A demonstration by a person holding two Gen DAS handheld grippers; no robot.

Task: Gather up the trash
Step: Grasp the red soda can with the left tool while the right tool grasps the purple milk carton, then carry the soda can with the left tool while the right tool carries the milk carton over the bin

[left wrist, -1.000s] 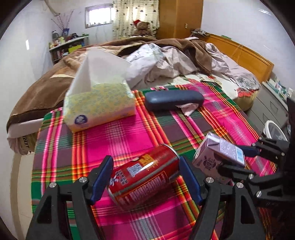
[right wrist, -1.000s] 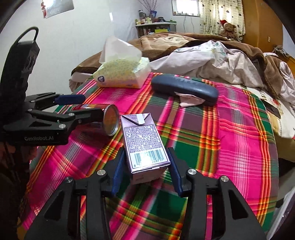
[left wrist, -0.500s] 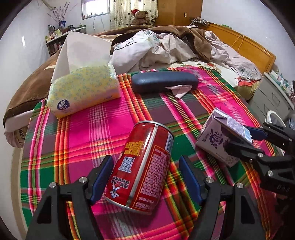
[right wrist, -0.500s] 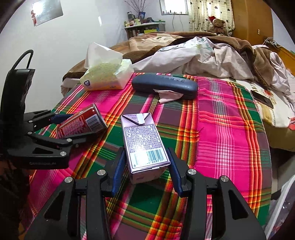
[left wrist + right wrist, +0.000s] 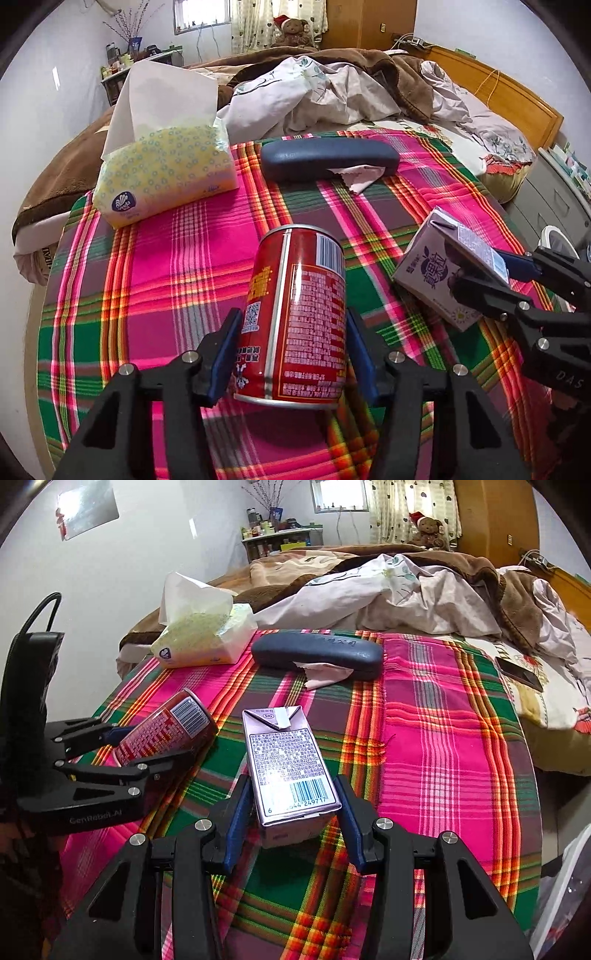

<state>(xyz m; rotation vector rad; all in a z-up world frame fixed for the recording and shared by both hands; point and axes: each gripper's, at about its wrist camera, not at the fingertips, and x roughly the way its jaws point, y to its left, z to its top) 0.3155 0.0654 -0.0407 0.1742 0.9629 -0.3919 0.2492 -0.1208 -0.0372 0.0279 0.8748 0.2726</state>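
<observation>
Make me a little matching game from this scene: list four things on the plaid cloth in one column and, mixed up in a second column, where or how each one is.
Things
1. red can
2. purple carton
3. tissue pack
4. dark blue case

Places or states
A. lies at the far edge with a scrap of paper sticking out beneath it
B. clamped in the left hand-held gripper
C. a white sheet stands up from its top
D. clamped in the right hand-held gripper

Pairs: 1-B, 2-D, 3-C, 4-A

Red drink can (image 5: 295, 317) tilted, lifted off plaid cloth; beside it purple milk carton (image 5: 290, 766), lifted, barcode side up.
</observation>
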